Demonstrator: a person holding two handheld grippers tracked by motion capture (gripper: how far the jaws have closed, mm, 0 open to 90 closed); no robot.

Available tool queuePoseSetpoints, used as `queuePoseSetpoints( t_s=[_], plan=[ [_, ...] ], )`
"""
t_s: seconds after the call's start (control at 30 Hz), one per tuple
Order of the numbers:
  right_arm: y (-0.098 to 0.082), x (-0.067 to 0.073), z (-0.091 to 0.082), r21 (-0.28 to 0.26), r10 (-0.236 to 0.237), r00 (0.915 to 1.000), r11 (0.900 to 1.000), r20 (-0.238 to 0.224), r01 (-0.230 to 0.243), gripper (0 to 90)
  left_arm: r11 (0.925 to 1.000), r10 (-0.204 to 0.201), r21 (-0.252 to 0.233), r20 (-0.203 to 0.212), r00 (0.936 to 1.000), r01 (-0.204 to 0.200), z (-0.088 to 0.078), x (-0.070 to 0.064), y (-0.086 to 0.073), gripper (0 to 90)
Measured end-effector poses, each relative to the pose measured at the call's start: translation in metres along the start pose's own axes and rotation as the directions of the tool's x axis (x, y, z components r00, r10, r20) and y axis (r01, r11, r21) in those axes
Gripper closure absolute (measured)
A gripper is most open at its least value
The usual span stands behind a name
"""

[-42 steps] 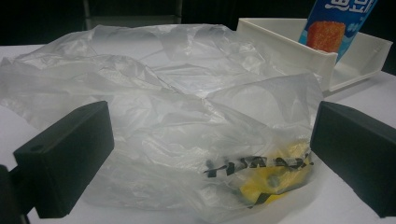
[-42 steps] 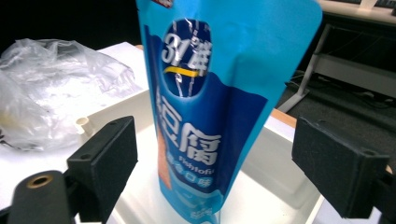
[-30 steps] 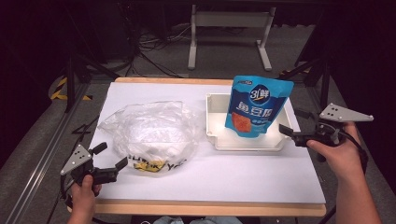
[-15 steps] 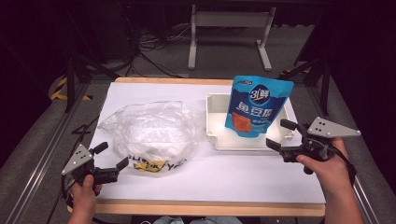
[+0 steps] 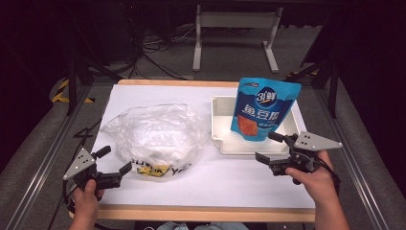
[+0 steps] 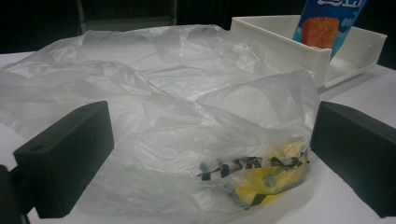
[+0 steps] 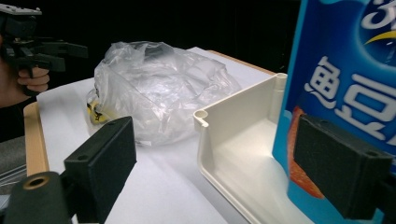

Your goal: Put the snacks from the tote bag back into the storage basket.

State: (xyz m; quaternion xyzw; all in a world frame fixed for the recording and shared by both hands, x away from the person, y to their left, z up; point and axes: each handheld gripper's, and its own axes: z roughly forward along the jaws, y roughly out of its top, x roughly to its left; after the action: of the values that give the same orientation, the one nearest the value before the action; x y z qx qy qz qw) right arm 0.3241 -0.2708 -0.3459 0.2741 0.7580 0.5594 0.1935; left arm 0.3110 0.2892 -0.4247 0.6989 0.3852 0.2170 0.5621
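R gripper (image 5: 272, 152) nearer – "3鲜" pouch (image 5: 264, 108)

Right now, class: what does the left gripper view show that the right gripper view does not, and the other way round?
Left gripper view: the black lettering on the plastic bag, close between its own open jaws. Right gripper view: the left gripper in a hand, and the table's wooden edge. Both: the bag, the white tray and the blue pouch standing in it.
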Motion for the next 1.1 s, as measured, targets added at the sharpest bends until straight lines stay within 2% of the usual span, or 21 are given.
queuePoseSetpoints(
  t_s=[0.03,0.07,0.13,0.23,0.4,0.7,0.9,1.1],
  plan=[
    [-0.004,0.001,0.002,-0.013,0.003,1.0,1.0,-0.002,-0.003,14.1,1.0,0.001,0.006,0.003,1.0,-0.001,0.0,0.0,0.0,0.3],
    [-0.013,0.002,0.011,-0.019,0.028,0.999,0.999,-0.035,-0.028,13.5,0.9999,0.004,0.011,0.006,1.0,-0.004,0.001,0.0,0.0,0.3],
    [-0.015,0.003,0.013,-0.011,0.02,0.999,1.0,-0.039,-0.021,13.5,1.0,0.006,0.007,0.004,1.0,-0.006,0.001,0.0,-0.001,0.3],
    [-0.028,0.004,0.022,-0.004,0.026,0.999,1.0,-0.037,-0.026,13.5,1.0,0.004,0.001,0.0,1.0,-0.004,0.001,0.0,-0.001,0.3],
    [-0.046,0.001,0.033,0.023,0.037,0.9987,0.999,-0.035,-0.036,13.4,0.9999,0.016,0.002,0.024,0.9996,-0.016,0.0,0.0,-0.001,0.3],
    [-0.067,-0.002,0.051,0.056,0.063,0.9972,0.997,-0.04,-0.06,12.5,0.9999,0.016,-0.004,0.038,0.9991,-0.016,0.001,0.001,-0.002,0.4],
    [-0.08,-0.002,0.064,0.118,0.023,0.9997,0.993,0.005,-0.024,12.0,0.9998,0.021,-0.007,0.046,0.9987,-0.02,0.001,0.001,-0.003,0.5],
    [-0.082,-0.001,0.068,0.138,0.017,0.999,0.99,0.042,-0.022,12.0,0.9997,0.013,-0.021,0.032,0.9994,-0.012,0.002,0.003,-0.005,0.4]
  ],
)
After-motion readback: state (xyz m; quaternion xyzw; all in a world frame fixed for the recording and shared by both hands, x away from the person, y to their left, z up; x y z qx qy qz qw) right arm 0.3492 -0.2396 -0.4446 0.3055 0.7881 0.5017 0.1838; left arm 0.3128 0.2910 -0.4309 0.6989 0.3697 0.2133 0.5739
